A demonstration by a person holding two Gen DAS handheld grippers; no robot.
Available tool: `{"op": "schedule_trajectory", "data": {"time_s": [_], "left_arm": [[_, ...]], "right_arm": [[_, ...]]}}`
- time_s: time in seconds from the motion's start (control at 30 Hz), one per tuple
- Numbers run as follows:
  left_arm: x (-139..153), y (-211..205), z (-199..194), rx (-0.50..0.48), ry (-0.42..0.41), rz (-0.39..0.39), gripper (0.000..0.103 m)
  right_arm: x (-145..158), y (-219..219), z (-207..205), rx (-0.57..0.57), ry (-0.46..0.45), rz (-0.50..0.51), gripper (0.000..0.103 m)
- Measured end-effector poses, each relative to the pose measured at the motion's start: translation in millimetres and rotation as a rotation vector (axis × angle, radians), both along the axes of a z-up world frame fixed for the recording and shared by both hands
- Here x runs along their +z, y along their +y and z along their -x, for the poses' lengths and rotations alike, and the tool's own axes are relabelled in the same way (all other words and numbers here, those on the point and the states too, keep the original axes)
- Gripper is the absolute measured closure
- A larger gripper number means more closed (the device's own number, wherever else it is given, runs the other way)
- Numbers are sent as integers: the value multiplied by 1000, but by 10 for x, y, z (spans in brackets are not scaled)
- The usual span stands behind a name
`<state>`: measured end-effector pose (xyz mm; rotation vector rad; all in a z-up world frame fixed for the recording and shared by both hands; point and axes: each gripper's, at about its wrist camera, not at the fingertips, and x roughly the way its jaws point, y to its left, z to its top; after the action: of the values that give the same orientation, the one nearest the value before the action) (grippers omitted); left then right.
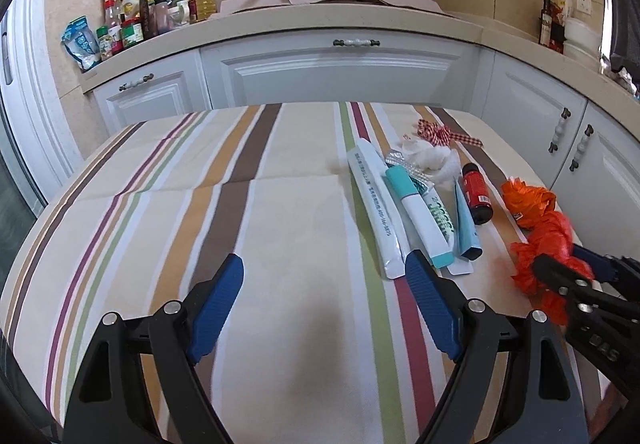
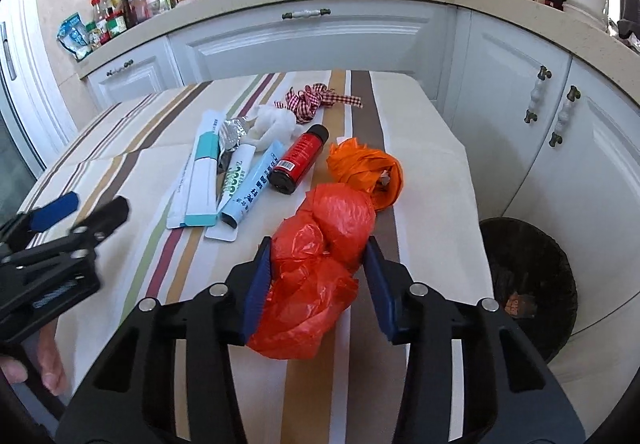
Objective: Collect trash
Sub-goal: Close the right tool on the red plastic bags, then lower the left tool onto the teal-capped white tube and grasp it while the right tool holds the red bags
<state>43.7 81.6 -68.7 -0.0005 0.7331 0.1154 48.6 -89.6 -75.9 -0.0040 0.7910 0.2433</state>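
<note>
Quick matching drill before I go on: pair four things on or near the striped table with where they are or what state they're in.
Things:
1. red plastic bag
2. small red bottle
3. checked ribbon
4. dark bin

Places or states:
A. lying on its side beside the blue tube box
B. on the floor to the right of the table
C. between the right gripper's blue pads
D. at the far end of the litter, behind the white tissue wad

Pairs: 1-C, 2-A, 3-D, 4-B
</note>
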Motion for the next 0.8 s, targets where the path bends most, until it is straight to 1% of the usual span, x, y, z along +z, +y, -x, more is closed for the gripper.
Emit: {"op": "schedule_trajectory", "data": {"time_s": [0.2,0.27,0.4,0.5,0.7,0.8], "left_arm": [[-45,-124,-100,-21,28,11,23],[-56,-178,-143,-28,36,5,22],[-110,-223,-276,-14,75,-15,22],[-147,-190,-339,2,106,-16,23],[-187,-213,-390,4,120,-31,23],[-225,-242,-451,-8,146,-31,23]], "right_arm": [[111,-122,91,-6,-48,18,59],[138,-191,90,-12,-56,8,59],[164,-309,75,-22,-63,-16,59],[184,-369,64,-23,-66,-32,59],[210,-427,40,-22,-77,-42,59],[206,-446,29,-24,-76,-46,59]]}}
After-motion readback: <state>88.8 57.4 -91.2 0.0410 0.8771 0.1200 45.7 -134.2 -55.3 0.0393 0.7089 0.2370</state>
